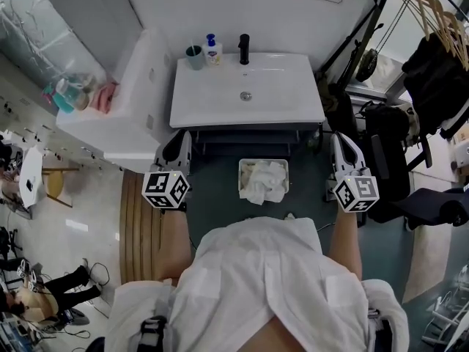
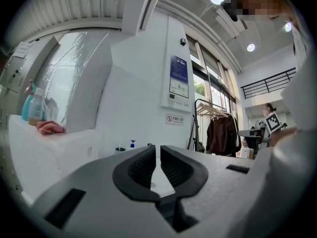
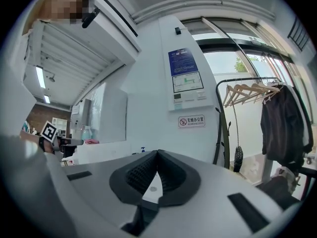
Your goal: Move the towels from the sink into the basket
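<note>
The white sink (image 1: 293,112) holds no towel that I can see; its basin shows only the drain. Below it on the floor stands a small white basket (image 1: 241,169) with crumpled white towels (image 1: 265,182) inside. My left gripper (image 1: 178,144) is held level at the sink's front left corner, and my right gripper (image 1: 341,147) at its front right corner; the basket lies between them. In the left gripper view my left gripper (image 2: 158,150) is shut with nothing in it. My right gripper (image 3: 157,155) is also shut and empty, its tips meeting.
A black faucet (image 1: 244,48), a cup (image 1: 195,56) and a soap bottle (image 1: 213,50) stand at the sink's back edge. A white cabinet (image 1: 124,116) with a pink cloth (image 1: 106,96) is on the left. A clothes rack with dark garments (image 1: 432,72) stands at the right.
</note>
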Available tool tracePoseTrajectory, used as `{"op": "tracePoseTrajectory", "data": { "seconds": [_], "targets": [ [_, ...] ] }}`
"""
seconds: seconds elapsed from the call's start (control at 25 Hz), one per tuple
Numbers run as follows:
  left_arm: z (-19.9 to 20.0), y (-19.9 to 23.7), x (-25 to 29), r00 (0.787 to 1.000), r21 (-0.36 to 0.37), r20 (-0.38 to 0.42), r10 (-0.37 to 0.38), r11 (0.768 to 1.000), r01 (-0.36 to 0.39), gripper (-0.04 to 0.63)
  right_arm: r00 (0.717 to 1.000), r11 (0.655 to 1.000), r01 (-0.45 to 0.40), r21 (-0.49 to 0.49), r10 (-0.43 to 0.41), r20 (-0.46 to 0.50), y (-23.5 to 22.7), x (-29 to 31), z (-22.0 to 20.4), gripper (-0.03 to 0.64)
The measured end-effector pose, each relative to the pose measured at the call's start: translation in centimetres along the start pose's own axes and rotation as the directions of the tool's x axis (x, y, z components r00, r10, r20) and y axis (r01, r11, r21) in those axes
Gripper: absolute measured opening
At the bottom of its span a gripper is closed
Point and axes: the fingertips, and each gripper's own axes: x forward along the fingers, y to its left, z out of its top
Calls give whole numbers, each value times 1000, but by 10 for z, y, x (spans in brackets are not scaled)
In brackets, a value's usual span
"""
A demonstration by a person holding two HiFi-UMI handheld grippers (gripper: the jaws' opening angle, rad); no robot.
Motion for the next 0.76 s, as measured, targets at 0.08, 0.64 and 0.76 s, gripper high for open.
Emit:
{"op": "tracePoseTrajectory", "data": {
  "seconds": [0.08,0.64,0.76],
  "targets": [
    [2,0,-3,1000,-3,5,6,1000,-6,37,1000,1000,-4,-3,4,-1,-1,-2,3,28],
    [4,1,-17,1000,-6,13,25,1000,-24,37,1000,1000,-20,-17,20,-4,4,-4,2,28],
    [2,4,-20,999,-9,11,30,999,-30,37,1000,999,-26,-21,25,-6,8,-4,0,28]
  ]
}}
